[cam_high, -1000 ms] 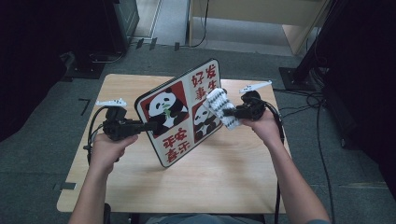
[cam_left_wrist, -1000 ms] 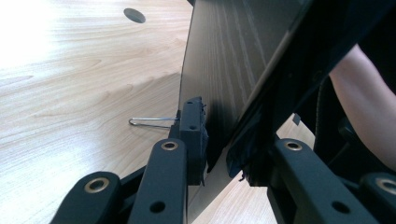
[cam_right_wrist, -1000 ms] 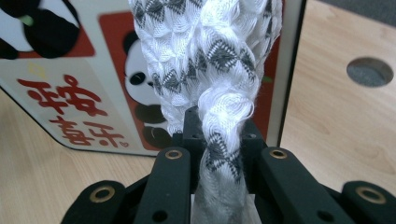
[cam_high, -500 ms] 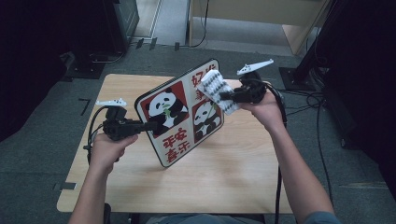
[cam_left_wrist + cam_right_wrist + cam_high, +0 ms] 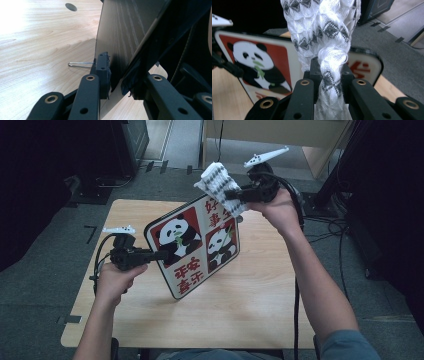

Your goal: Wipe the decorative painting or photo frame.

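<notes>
A square board with red panda pictures [image 5: 197, 242] stands tilted on one corner on the wooden table [image 5: 260, 305]. My left gripper [image 5: 162, 254] is shut on the board's left edge; in the left gripper view its pads pinch the thin edge [image 5: 113, 77] of the board's dark back [image 5: 122, 32]. My right gripper [image 5: 234, 195] is raised above the board's top right corner, shut on a white cloth with grey diamond pattern [image 5: 218, 182]. In the right gripper view the bunched cloth [image 5: 324, 40] rises from between the jaws, with the panda board [image 5: 262, 67] behind.
A thin wire clip [image 5: 81, 64] lies on the table beside the board's edge. A round hole [image 5: 71, 7] is in the tabletop farther off. Cables [image 5: 325, 227] trail over the table's right edge. Dark furniture stands beyond the table on grey floor.
My right gripper has risen with the cloth, from the board's face to above its top right corner. The left gripper and the board have stayed put.
</notes>
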The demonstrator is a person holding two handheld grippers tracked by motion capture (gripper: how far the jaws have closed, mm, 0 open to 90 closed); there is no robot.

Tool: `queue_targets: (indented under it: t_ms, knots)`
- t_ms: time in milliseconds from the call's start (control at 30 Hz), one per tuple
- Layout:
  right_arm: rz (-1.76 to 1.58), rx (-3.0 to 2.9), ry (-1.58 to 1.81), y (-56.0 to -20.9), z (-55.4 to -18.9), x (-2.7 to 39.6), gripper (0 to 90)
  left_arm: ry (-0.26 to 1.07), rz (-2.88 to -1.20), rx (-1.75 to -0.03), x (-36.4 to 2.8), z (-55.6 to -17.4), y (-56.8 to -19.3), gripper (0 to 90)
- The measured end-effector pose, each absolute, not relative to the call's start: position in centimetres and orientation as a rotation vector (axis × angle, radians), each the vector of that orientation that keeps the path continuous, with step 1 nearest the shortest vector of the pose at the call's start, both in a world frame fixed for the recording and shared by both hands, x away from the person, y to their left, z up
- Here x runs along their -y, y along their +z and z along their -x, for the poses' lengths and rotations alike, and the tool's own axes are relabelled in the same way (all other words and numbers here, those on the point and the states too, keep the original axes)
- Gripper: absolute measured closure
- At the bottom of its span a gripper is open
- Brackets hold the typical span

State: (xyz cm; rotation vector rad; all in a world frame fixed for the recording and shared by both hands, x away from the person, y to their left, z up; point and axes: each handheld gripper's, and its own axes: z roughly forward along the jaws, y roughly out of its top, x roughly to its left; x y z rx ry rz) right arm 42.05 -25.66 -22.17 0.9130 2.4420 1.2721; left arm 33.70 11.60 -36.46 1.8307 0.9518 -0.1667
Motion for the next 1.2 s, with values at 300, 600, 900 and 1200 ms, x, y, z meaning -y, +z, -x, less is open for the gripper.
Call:
queue_targets:
  t_ms: [300,600,900,1200]
  knots:
    - [-0.907,-2.449,1.282,-22.2,-43.6,22.5,80.2,-0.16,-1.835,-0.942,-11.6,-33.7,-36.5,74.1]
    - [-0.925,-2.469,1.272,-24.3,-44.3,21.9,80.0,-0.178,-1.822,-0.938,-11.8,-33.8,-36.7,73.7]
    - [-0.926,-2.486,1.249,-25.0,-43.9,22.2,80.1,-0.174,-1.823,-0.937,-11.8,-33.8,-36.6,73.9]
    - [-0.938,-2.499,1.25,-26.4,-43.8,22.8,80.1,-0.186,-1.81,-0.933,-11.9,-33.9,-36.8,73.4]
